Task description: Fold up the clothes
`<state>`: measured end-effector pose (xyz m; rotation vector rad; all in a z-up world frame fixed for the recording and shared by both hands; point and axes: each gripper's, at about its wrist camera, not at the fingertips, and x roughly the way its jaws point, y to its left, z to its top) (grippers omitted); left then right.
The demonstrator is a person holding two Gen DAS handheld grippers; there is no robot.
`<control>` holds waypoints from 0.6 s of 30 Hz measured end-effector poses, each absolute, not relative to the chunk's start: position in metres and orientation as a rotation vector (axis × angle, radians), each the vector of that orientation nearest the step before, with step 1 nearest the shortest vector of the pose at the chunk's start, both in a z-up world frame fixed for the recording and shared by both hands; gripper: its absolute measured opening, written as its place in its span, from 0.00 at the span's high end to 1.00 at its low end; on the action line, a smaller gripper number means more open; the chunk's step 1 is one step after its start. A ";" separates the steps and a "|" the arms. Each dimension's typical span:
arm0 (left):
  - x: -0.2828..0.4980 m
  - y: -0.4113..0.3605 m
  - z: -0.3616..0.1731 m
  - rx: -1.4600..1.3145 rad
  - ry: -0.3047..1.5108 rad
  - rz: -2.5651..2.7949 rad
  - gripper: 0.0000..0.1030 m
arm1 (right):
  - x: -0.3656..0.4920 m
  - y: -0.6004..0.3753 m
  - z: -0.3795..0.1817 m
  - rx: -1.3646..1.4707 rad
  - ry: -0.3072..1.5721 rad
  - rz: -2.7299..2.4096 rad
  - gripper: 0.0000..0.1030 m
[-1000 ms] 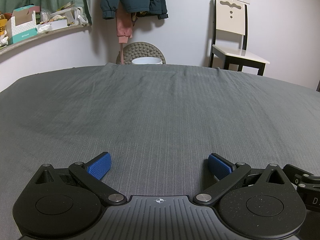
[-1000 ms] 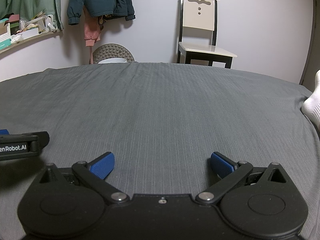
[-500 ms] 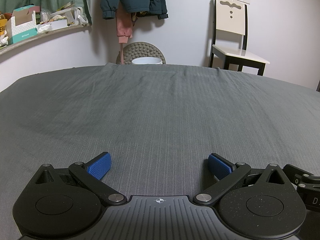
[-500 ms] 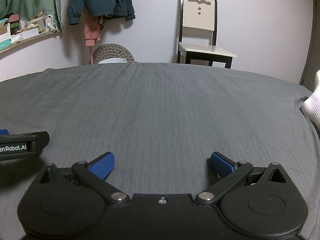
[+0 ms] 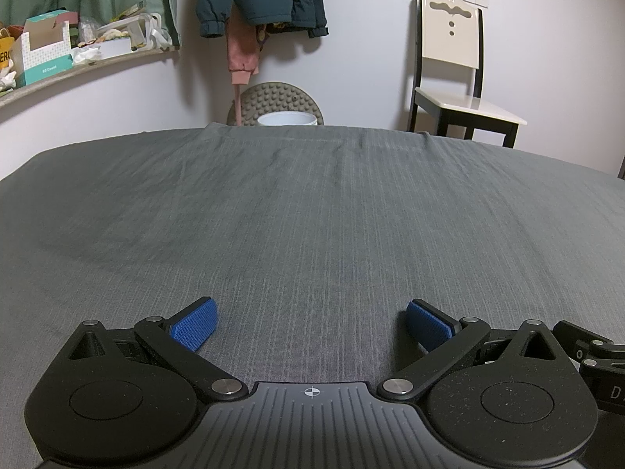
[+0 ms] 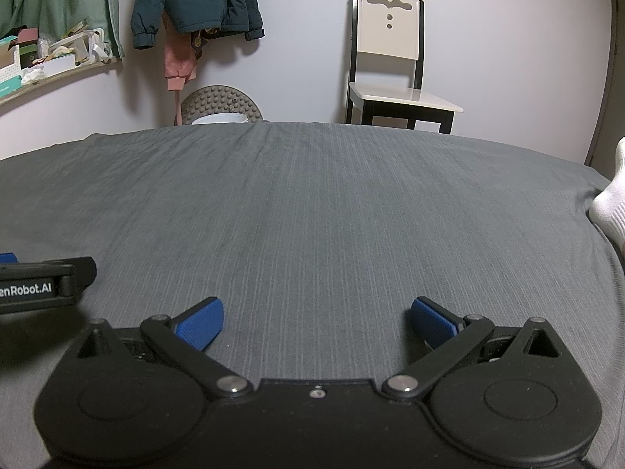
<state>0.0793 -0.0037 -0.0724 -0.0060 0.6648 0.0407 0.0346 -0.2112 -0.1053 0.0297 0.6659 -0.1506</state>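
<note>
Grippers (image 5: 311, 322) (image 6: 317, 322) low, jaws apart.

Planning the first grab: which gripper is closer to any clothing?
Right, probably. The only cloth near the bed is a white item at the right gripper view's right edge. Both jaws open, empty.

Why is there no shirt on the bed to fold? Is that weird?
A bit odd: the grey sheet has no clothing on it, and both the left gripper and right gripper are open and empty. Only something white shows at the right edge.
</note>
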 end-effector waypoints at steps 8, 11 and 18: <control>0.079 -0.003 -0.073 -0.006 0.664 0.041 0.00 | 0.034 -0.211 -0.105 0.029 0.664 -0.151 0.00; 0.079 -0.003 -0.073 -0.006 0.664 0.041 0.00 | 0.034 -0.211 -0.104 0.028 0.663 -0.151 0.00; 0.079 -0.003 -0.072 -0.007 0.663 0.041 0.00 | 0.034 -0.210 -0.104 0.027 0.662 -0.152 0.00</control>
